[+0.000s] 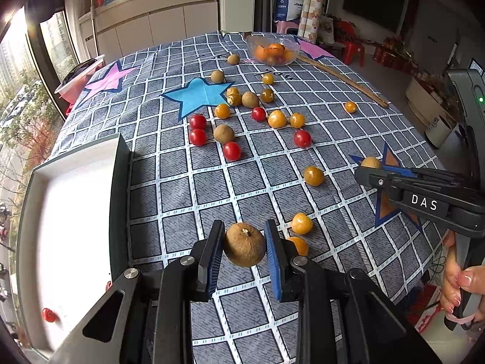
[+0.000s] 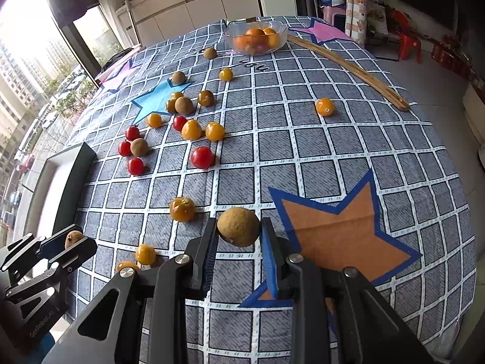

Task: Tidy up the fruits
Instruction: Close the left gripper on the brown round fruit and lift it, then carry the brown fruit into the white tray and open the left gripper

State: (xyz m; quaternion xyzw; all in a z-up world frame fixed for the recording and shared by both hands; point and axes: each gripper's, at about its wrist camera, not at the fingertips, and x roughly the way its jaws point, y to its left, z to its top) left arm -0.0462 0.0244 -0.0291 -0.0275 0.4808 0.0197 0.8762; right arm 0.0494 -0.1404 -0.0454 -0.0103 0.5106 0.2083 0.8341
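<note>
— What are we holding on the left?

— Our left gripper (image 1: 244, 244) is clamped on a brown fruit (image 1: 245, 245), both blue pads pressed against its sides, above the checked tablecloth (image 1: 182, 188). The white tray (image 1: 69, 227) sits just to its left, with one red tomato (image 1: 48, 315) in its near corner.

— And the right?

— Our right gripper (image 2: 239, 233) grips a second brown fruit (image 2: 239, 227), over the edge of the orange star (image 2: 342, 236). From the left camera we see it side-on near that star.

— Where is everything else?

— Scattered across the cloth: red tomatoes (image 1: 232, 151), yellow fruits (image 1: 313, 176) and more brown ones (image 1: 223, 133), mostly bunched near the blue star (image 1: 197, 95). Two yellow ones (image 1: 301, 223) lie just beside our left gripper. At the far end stands a glass bowl (image 2: 256, 38) holding oranges, with a wooden stick (image 2: 348, 69) lying to its right.
</note>
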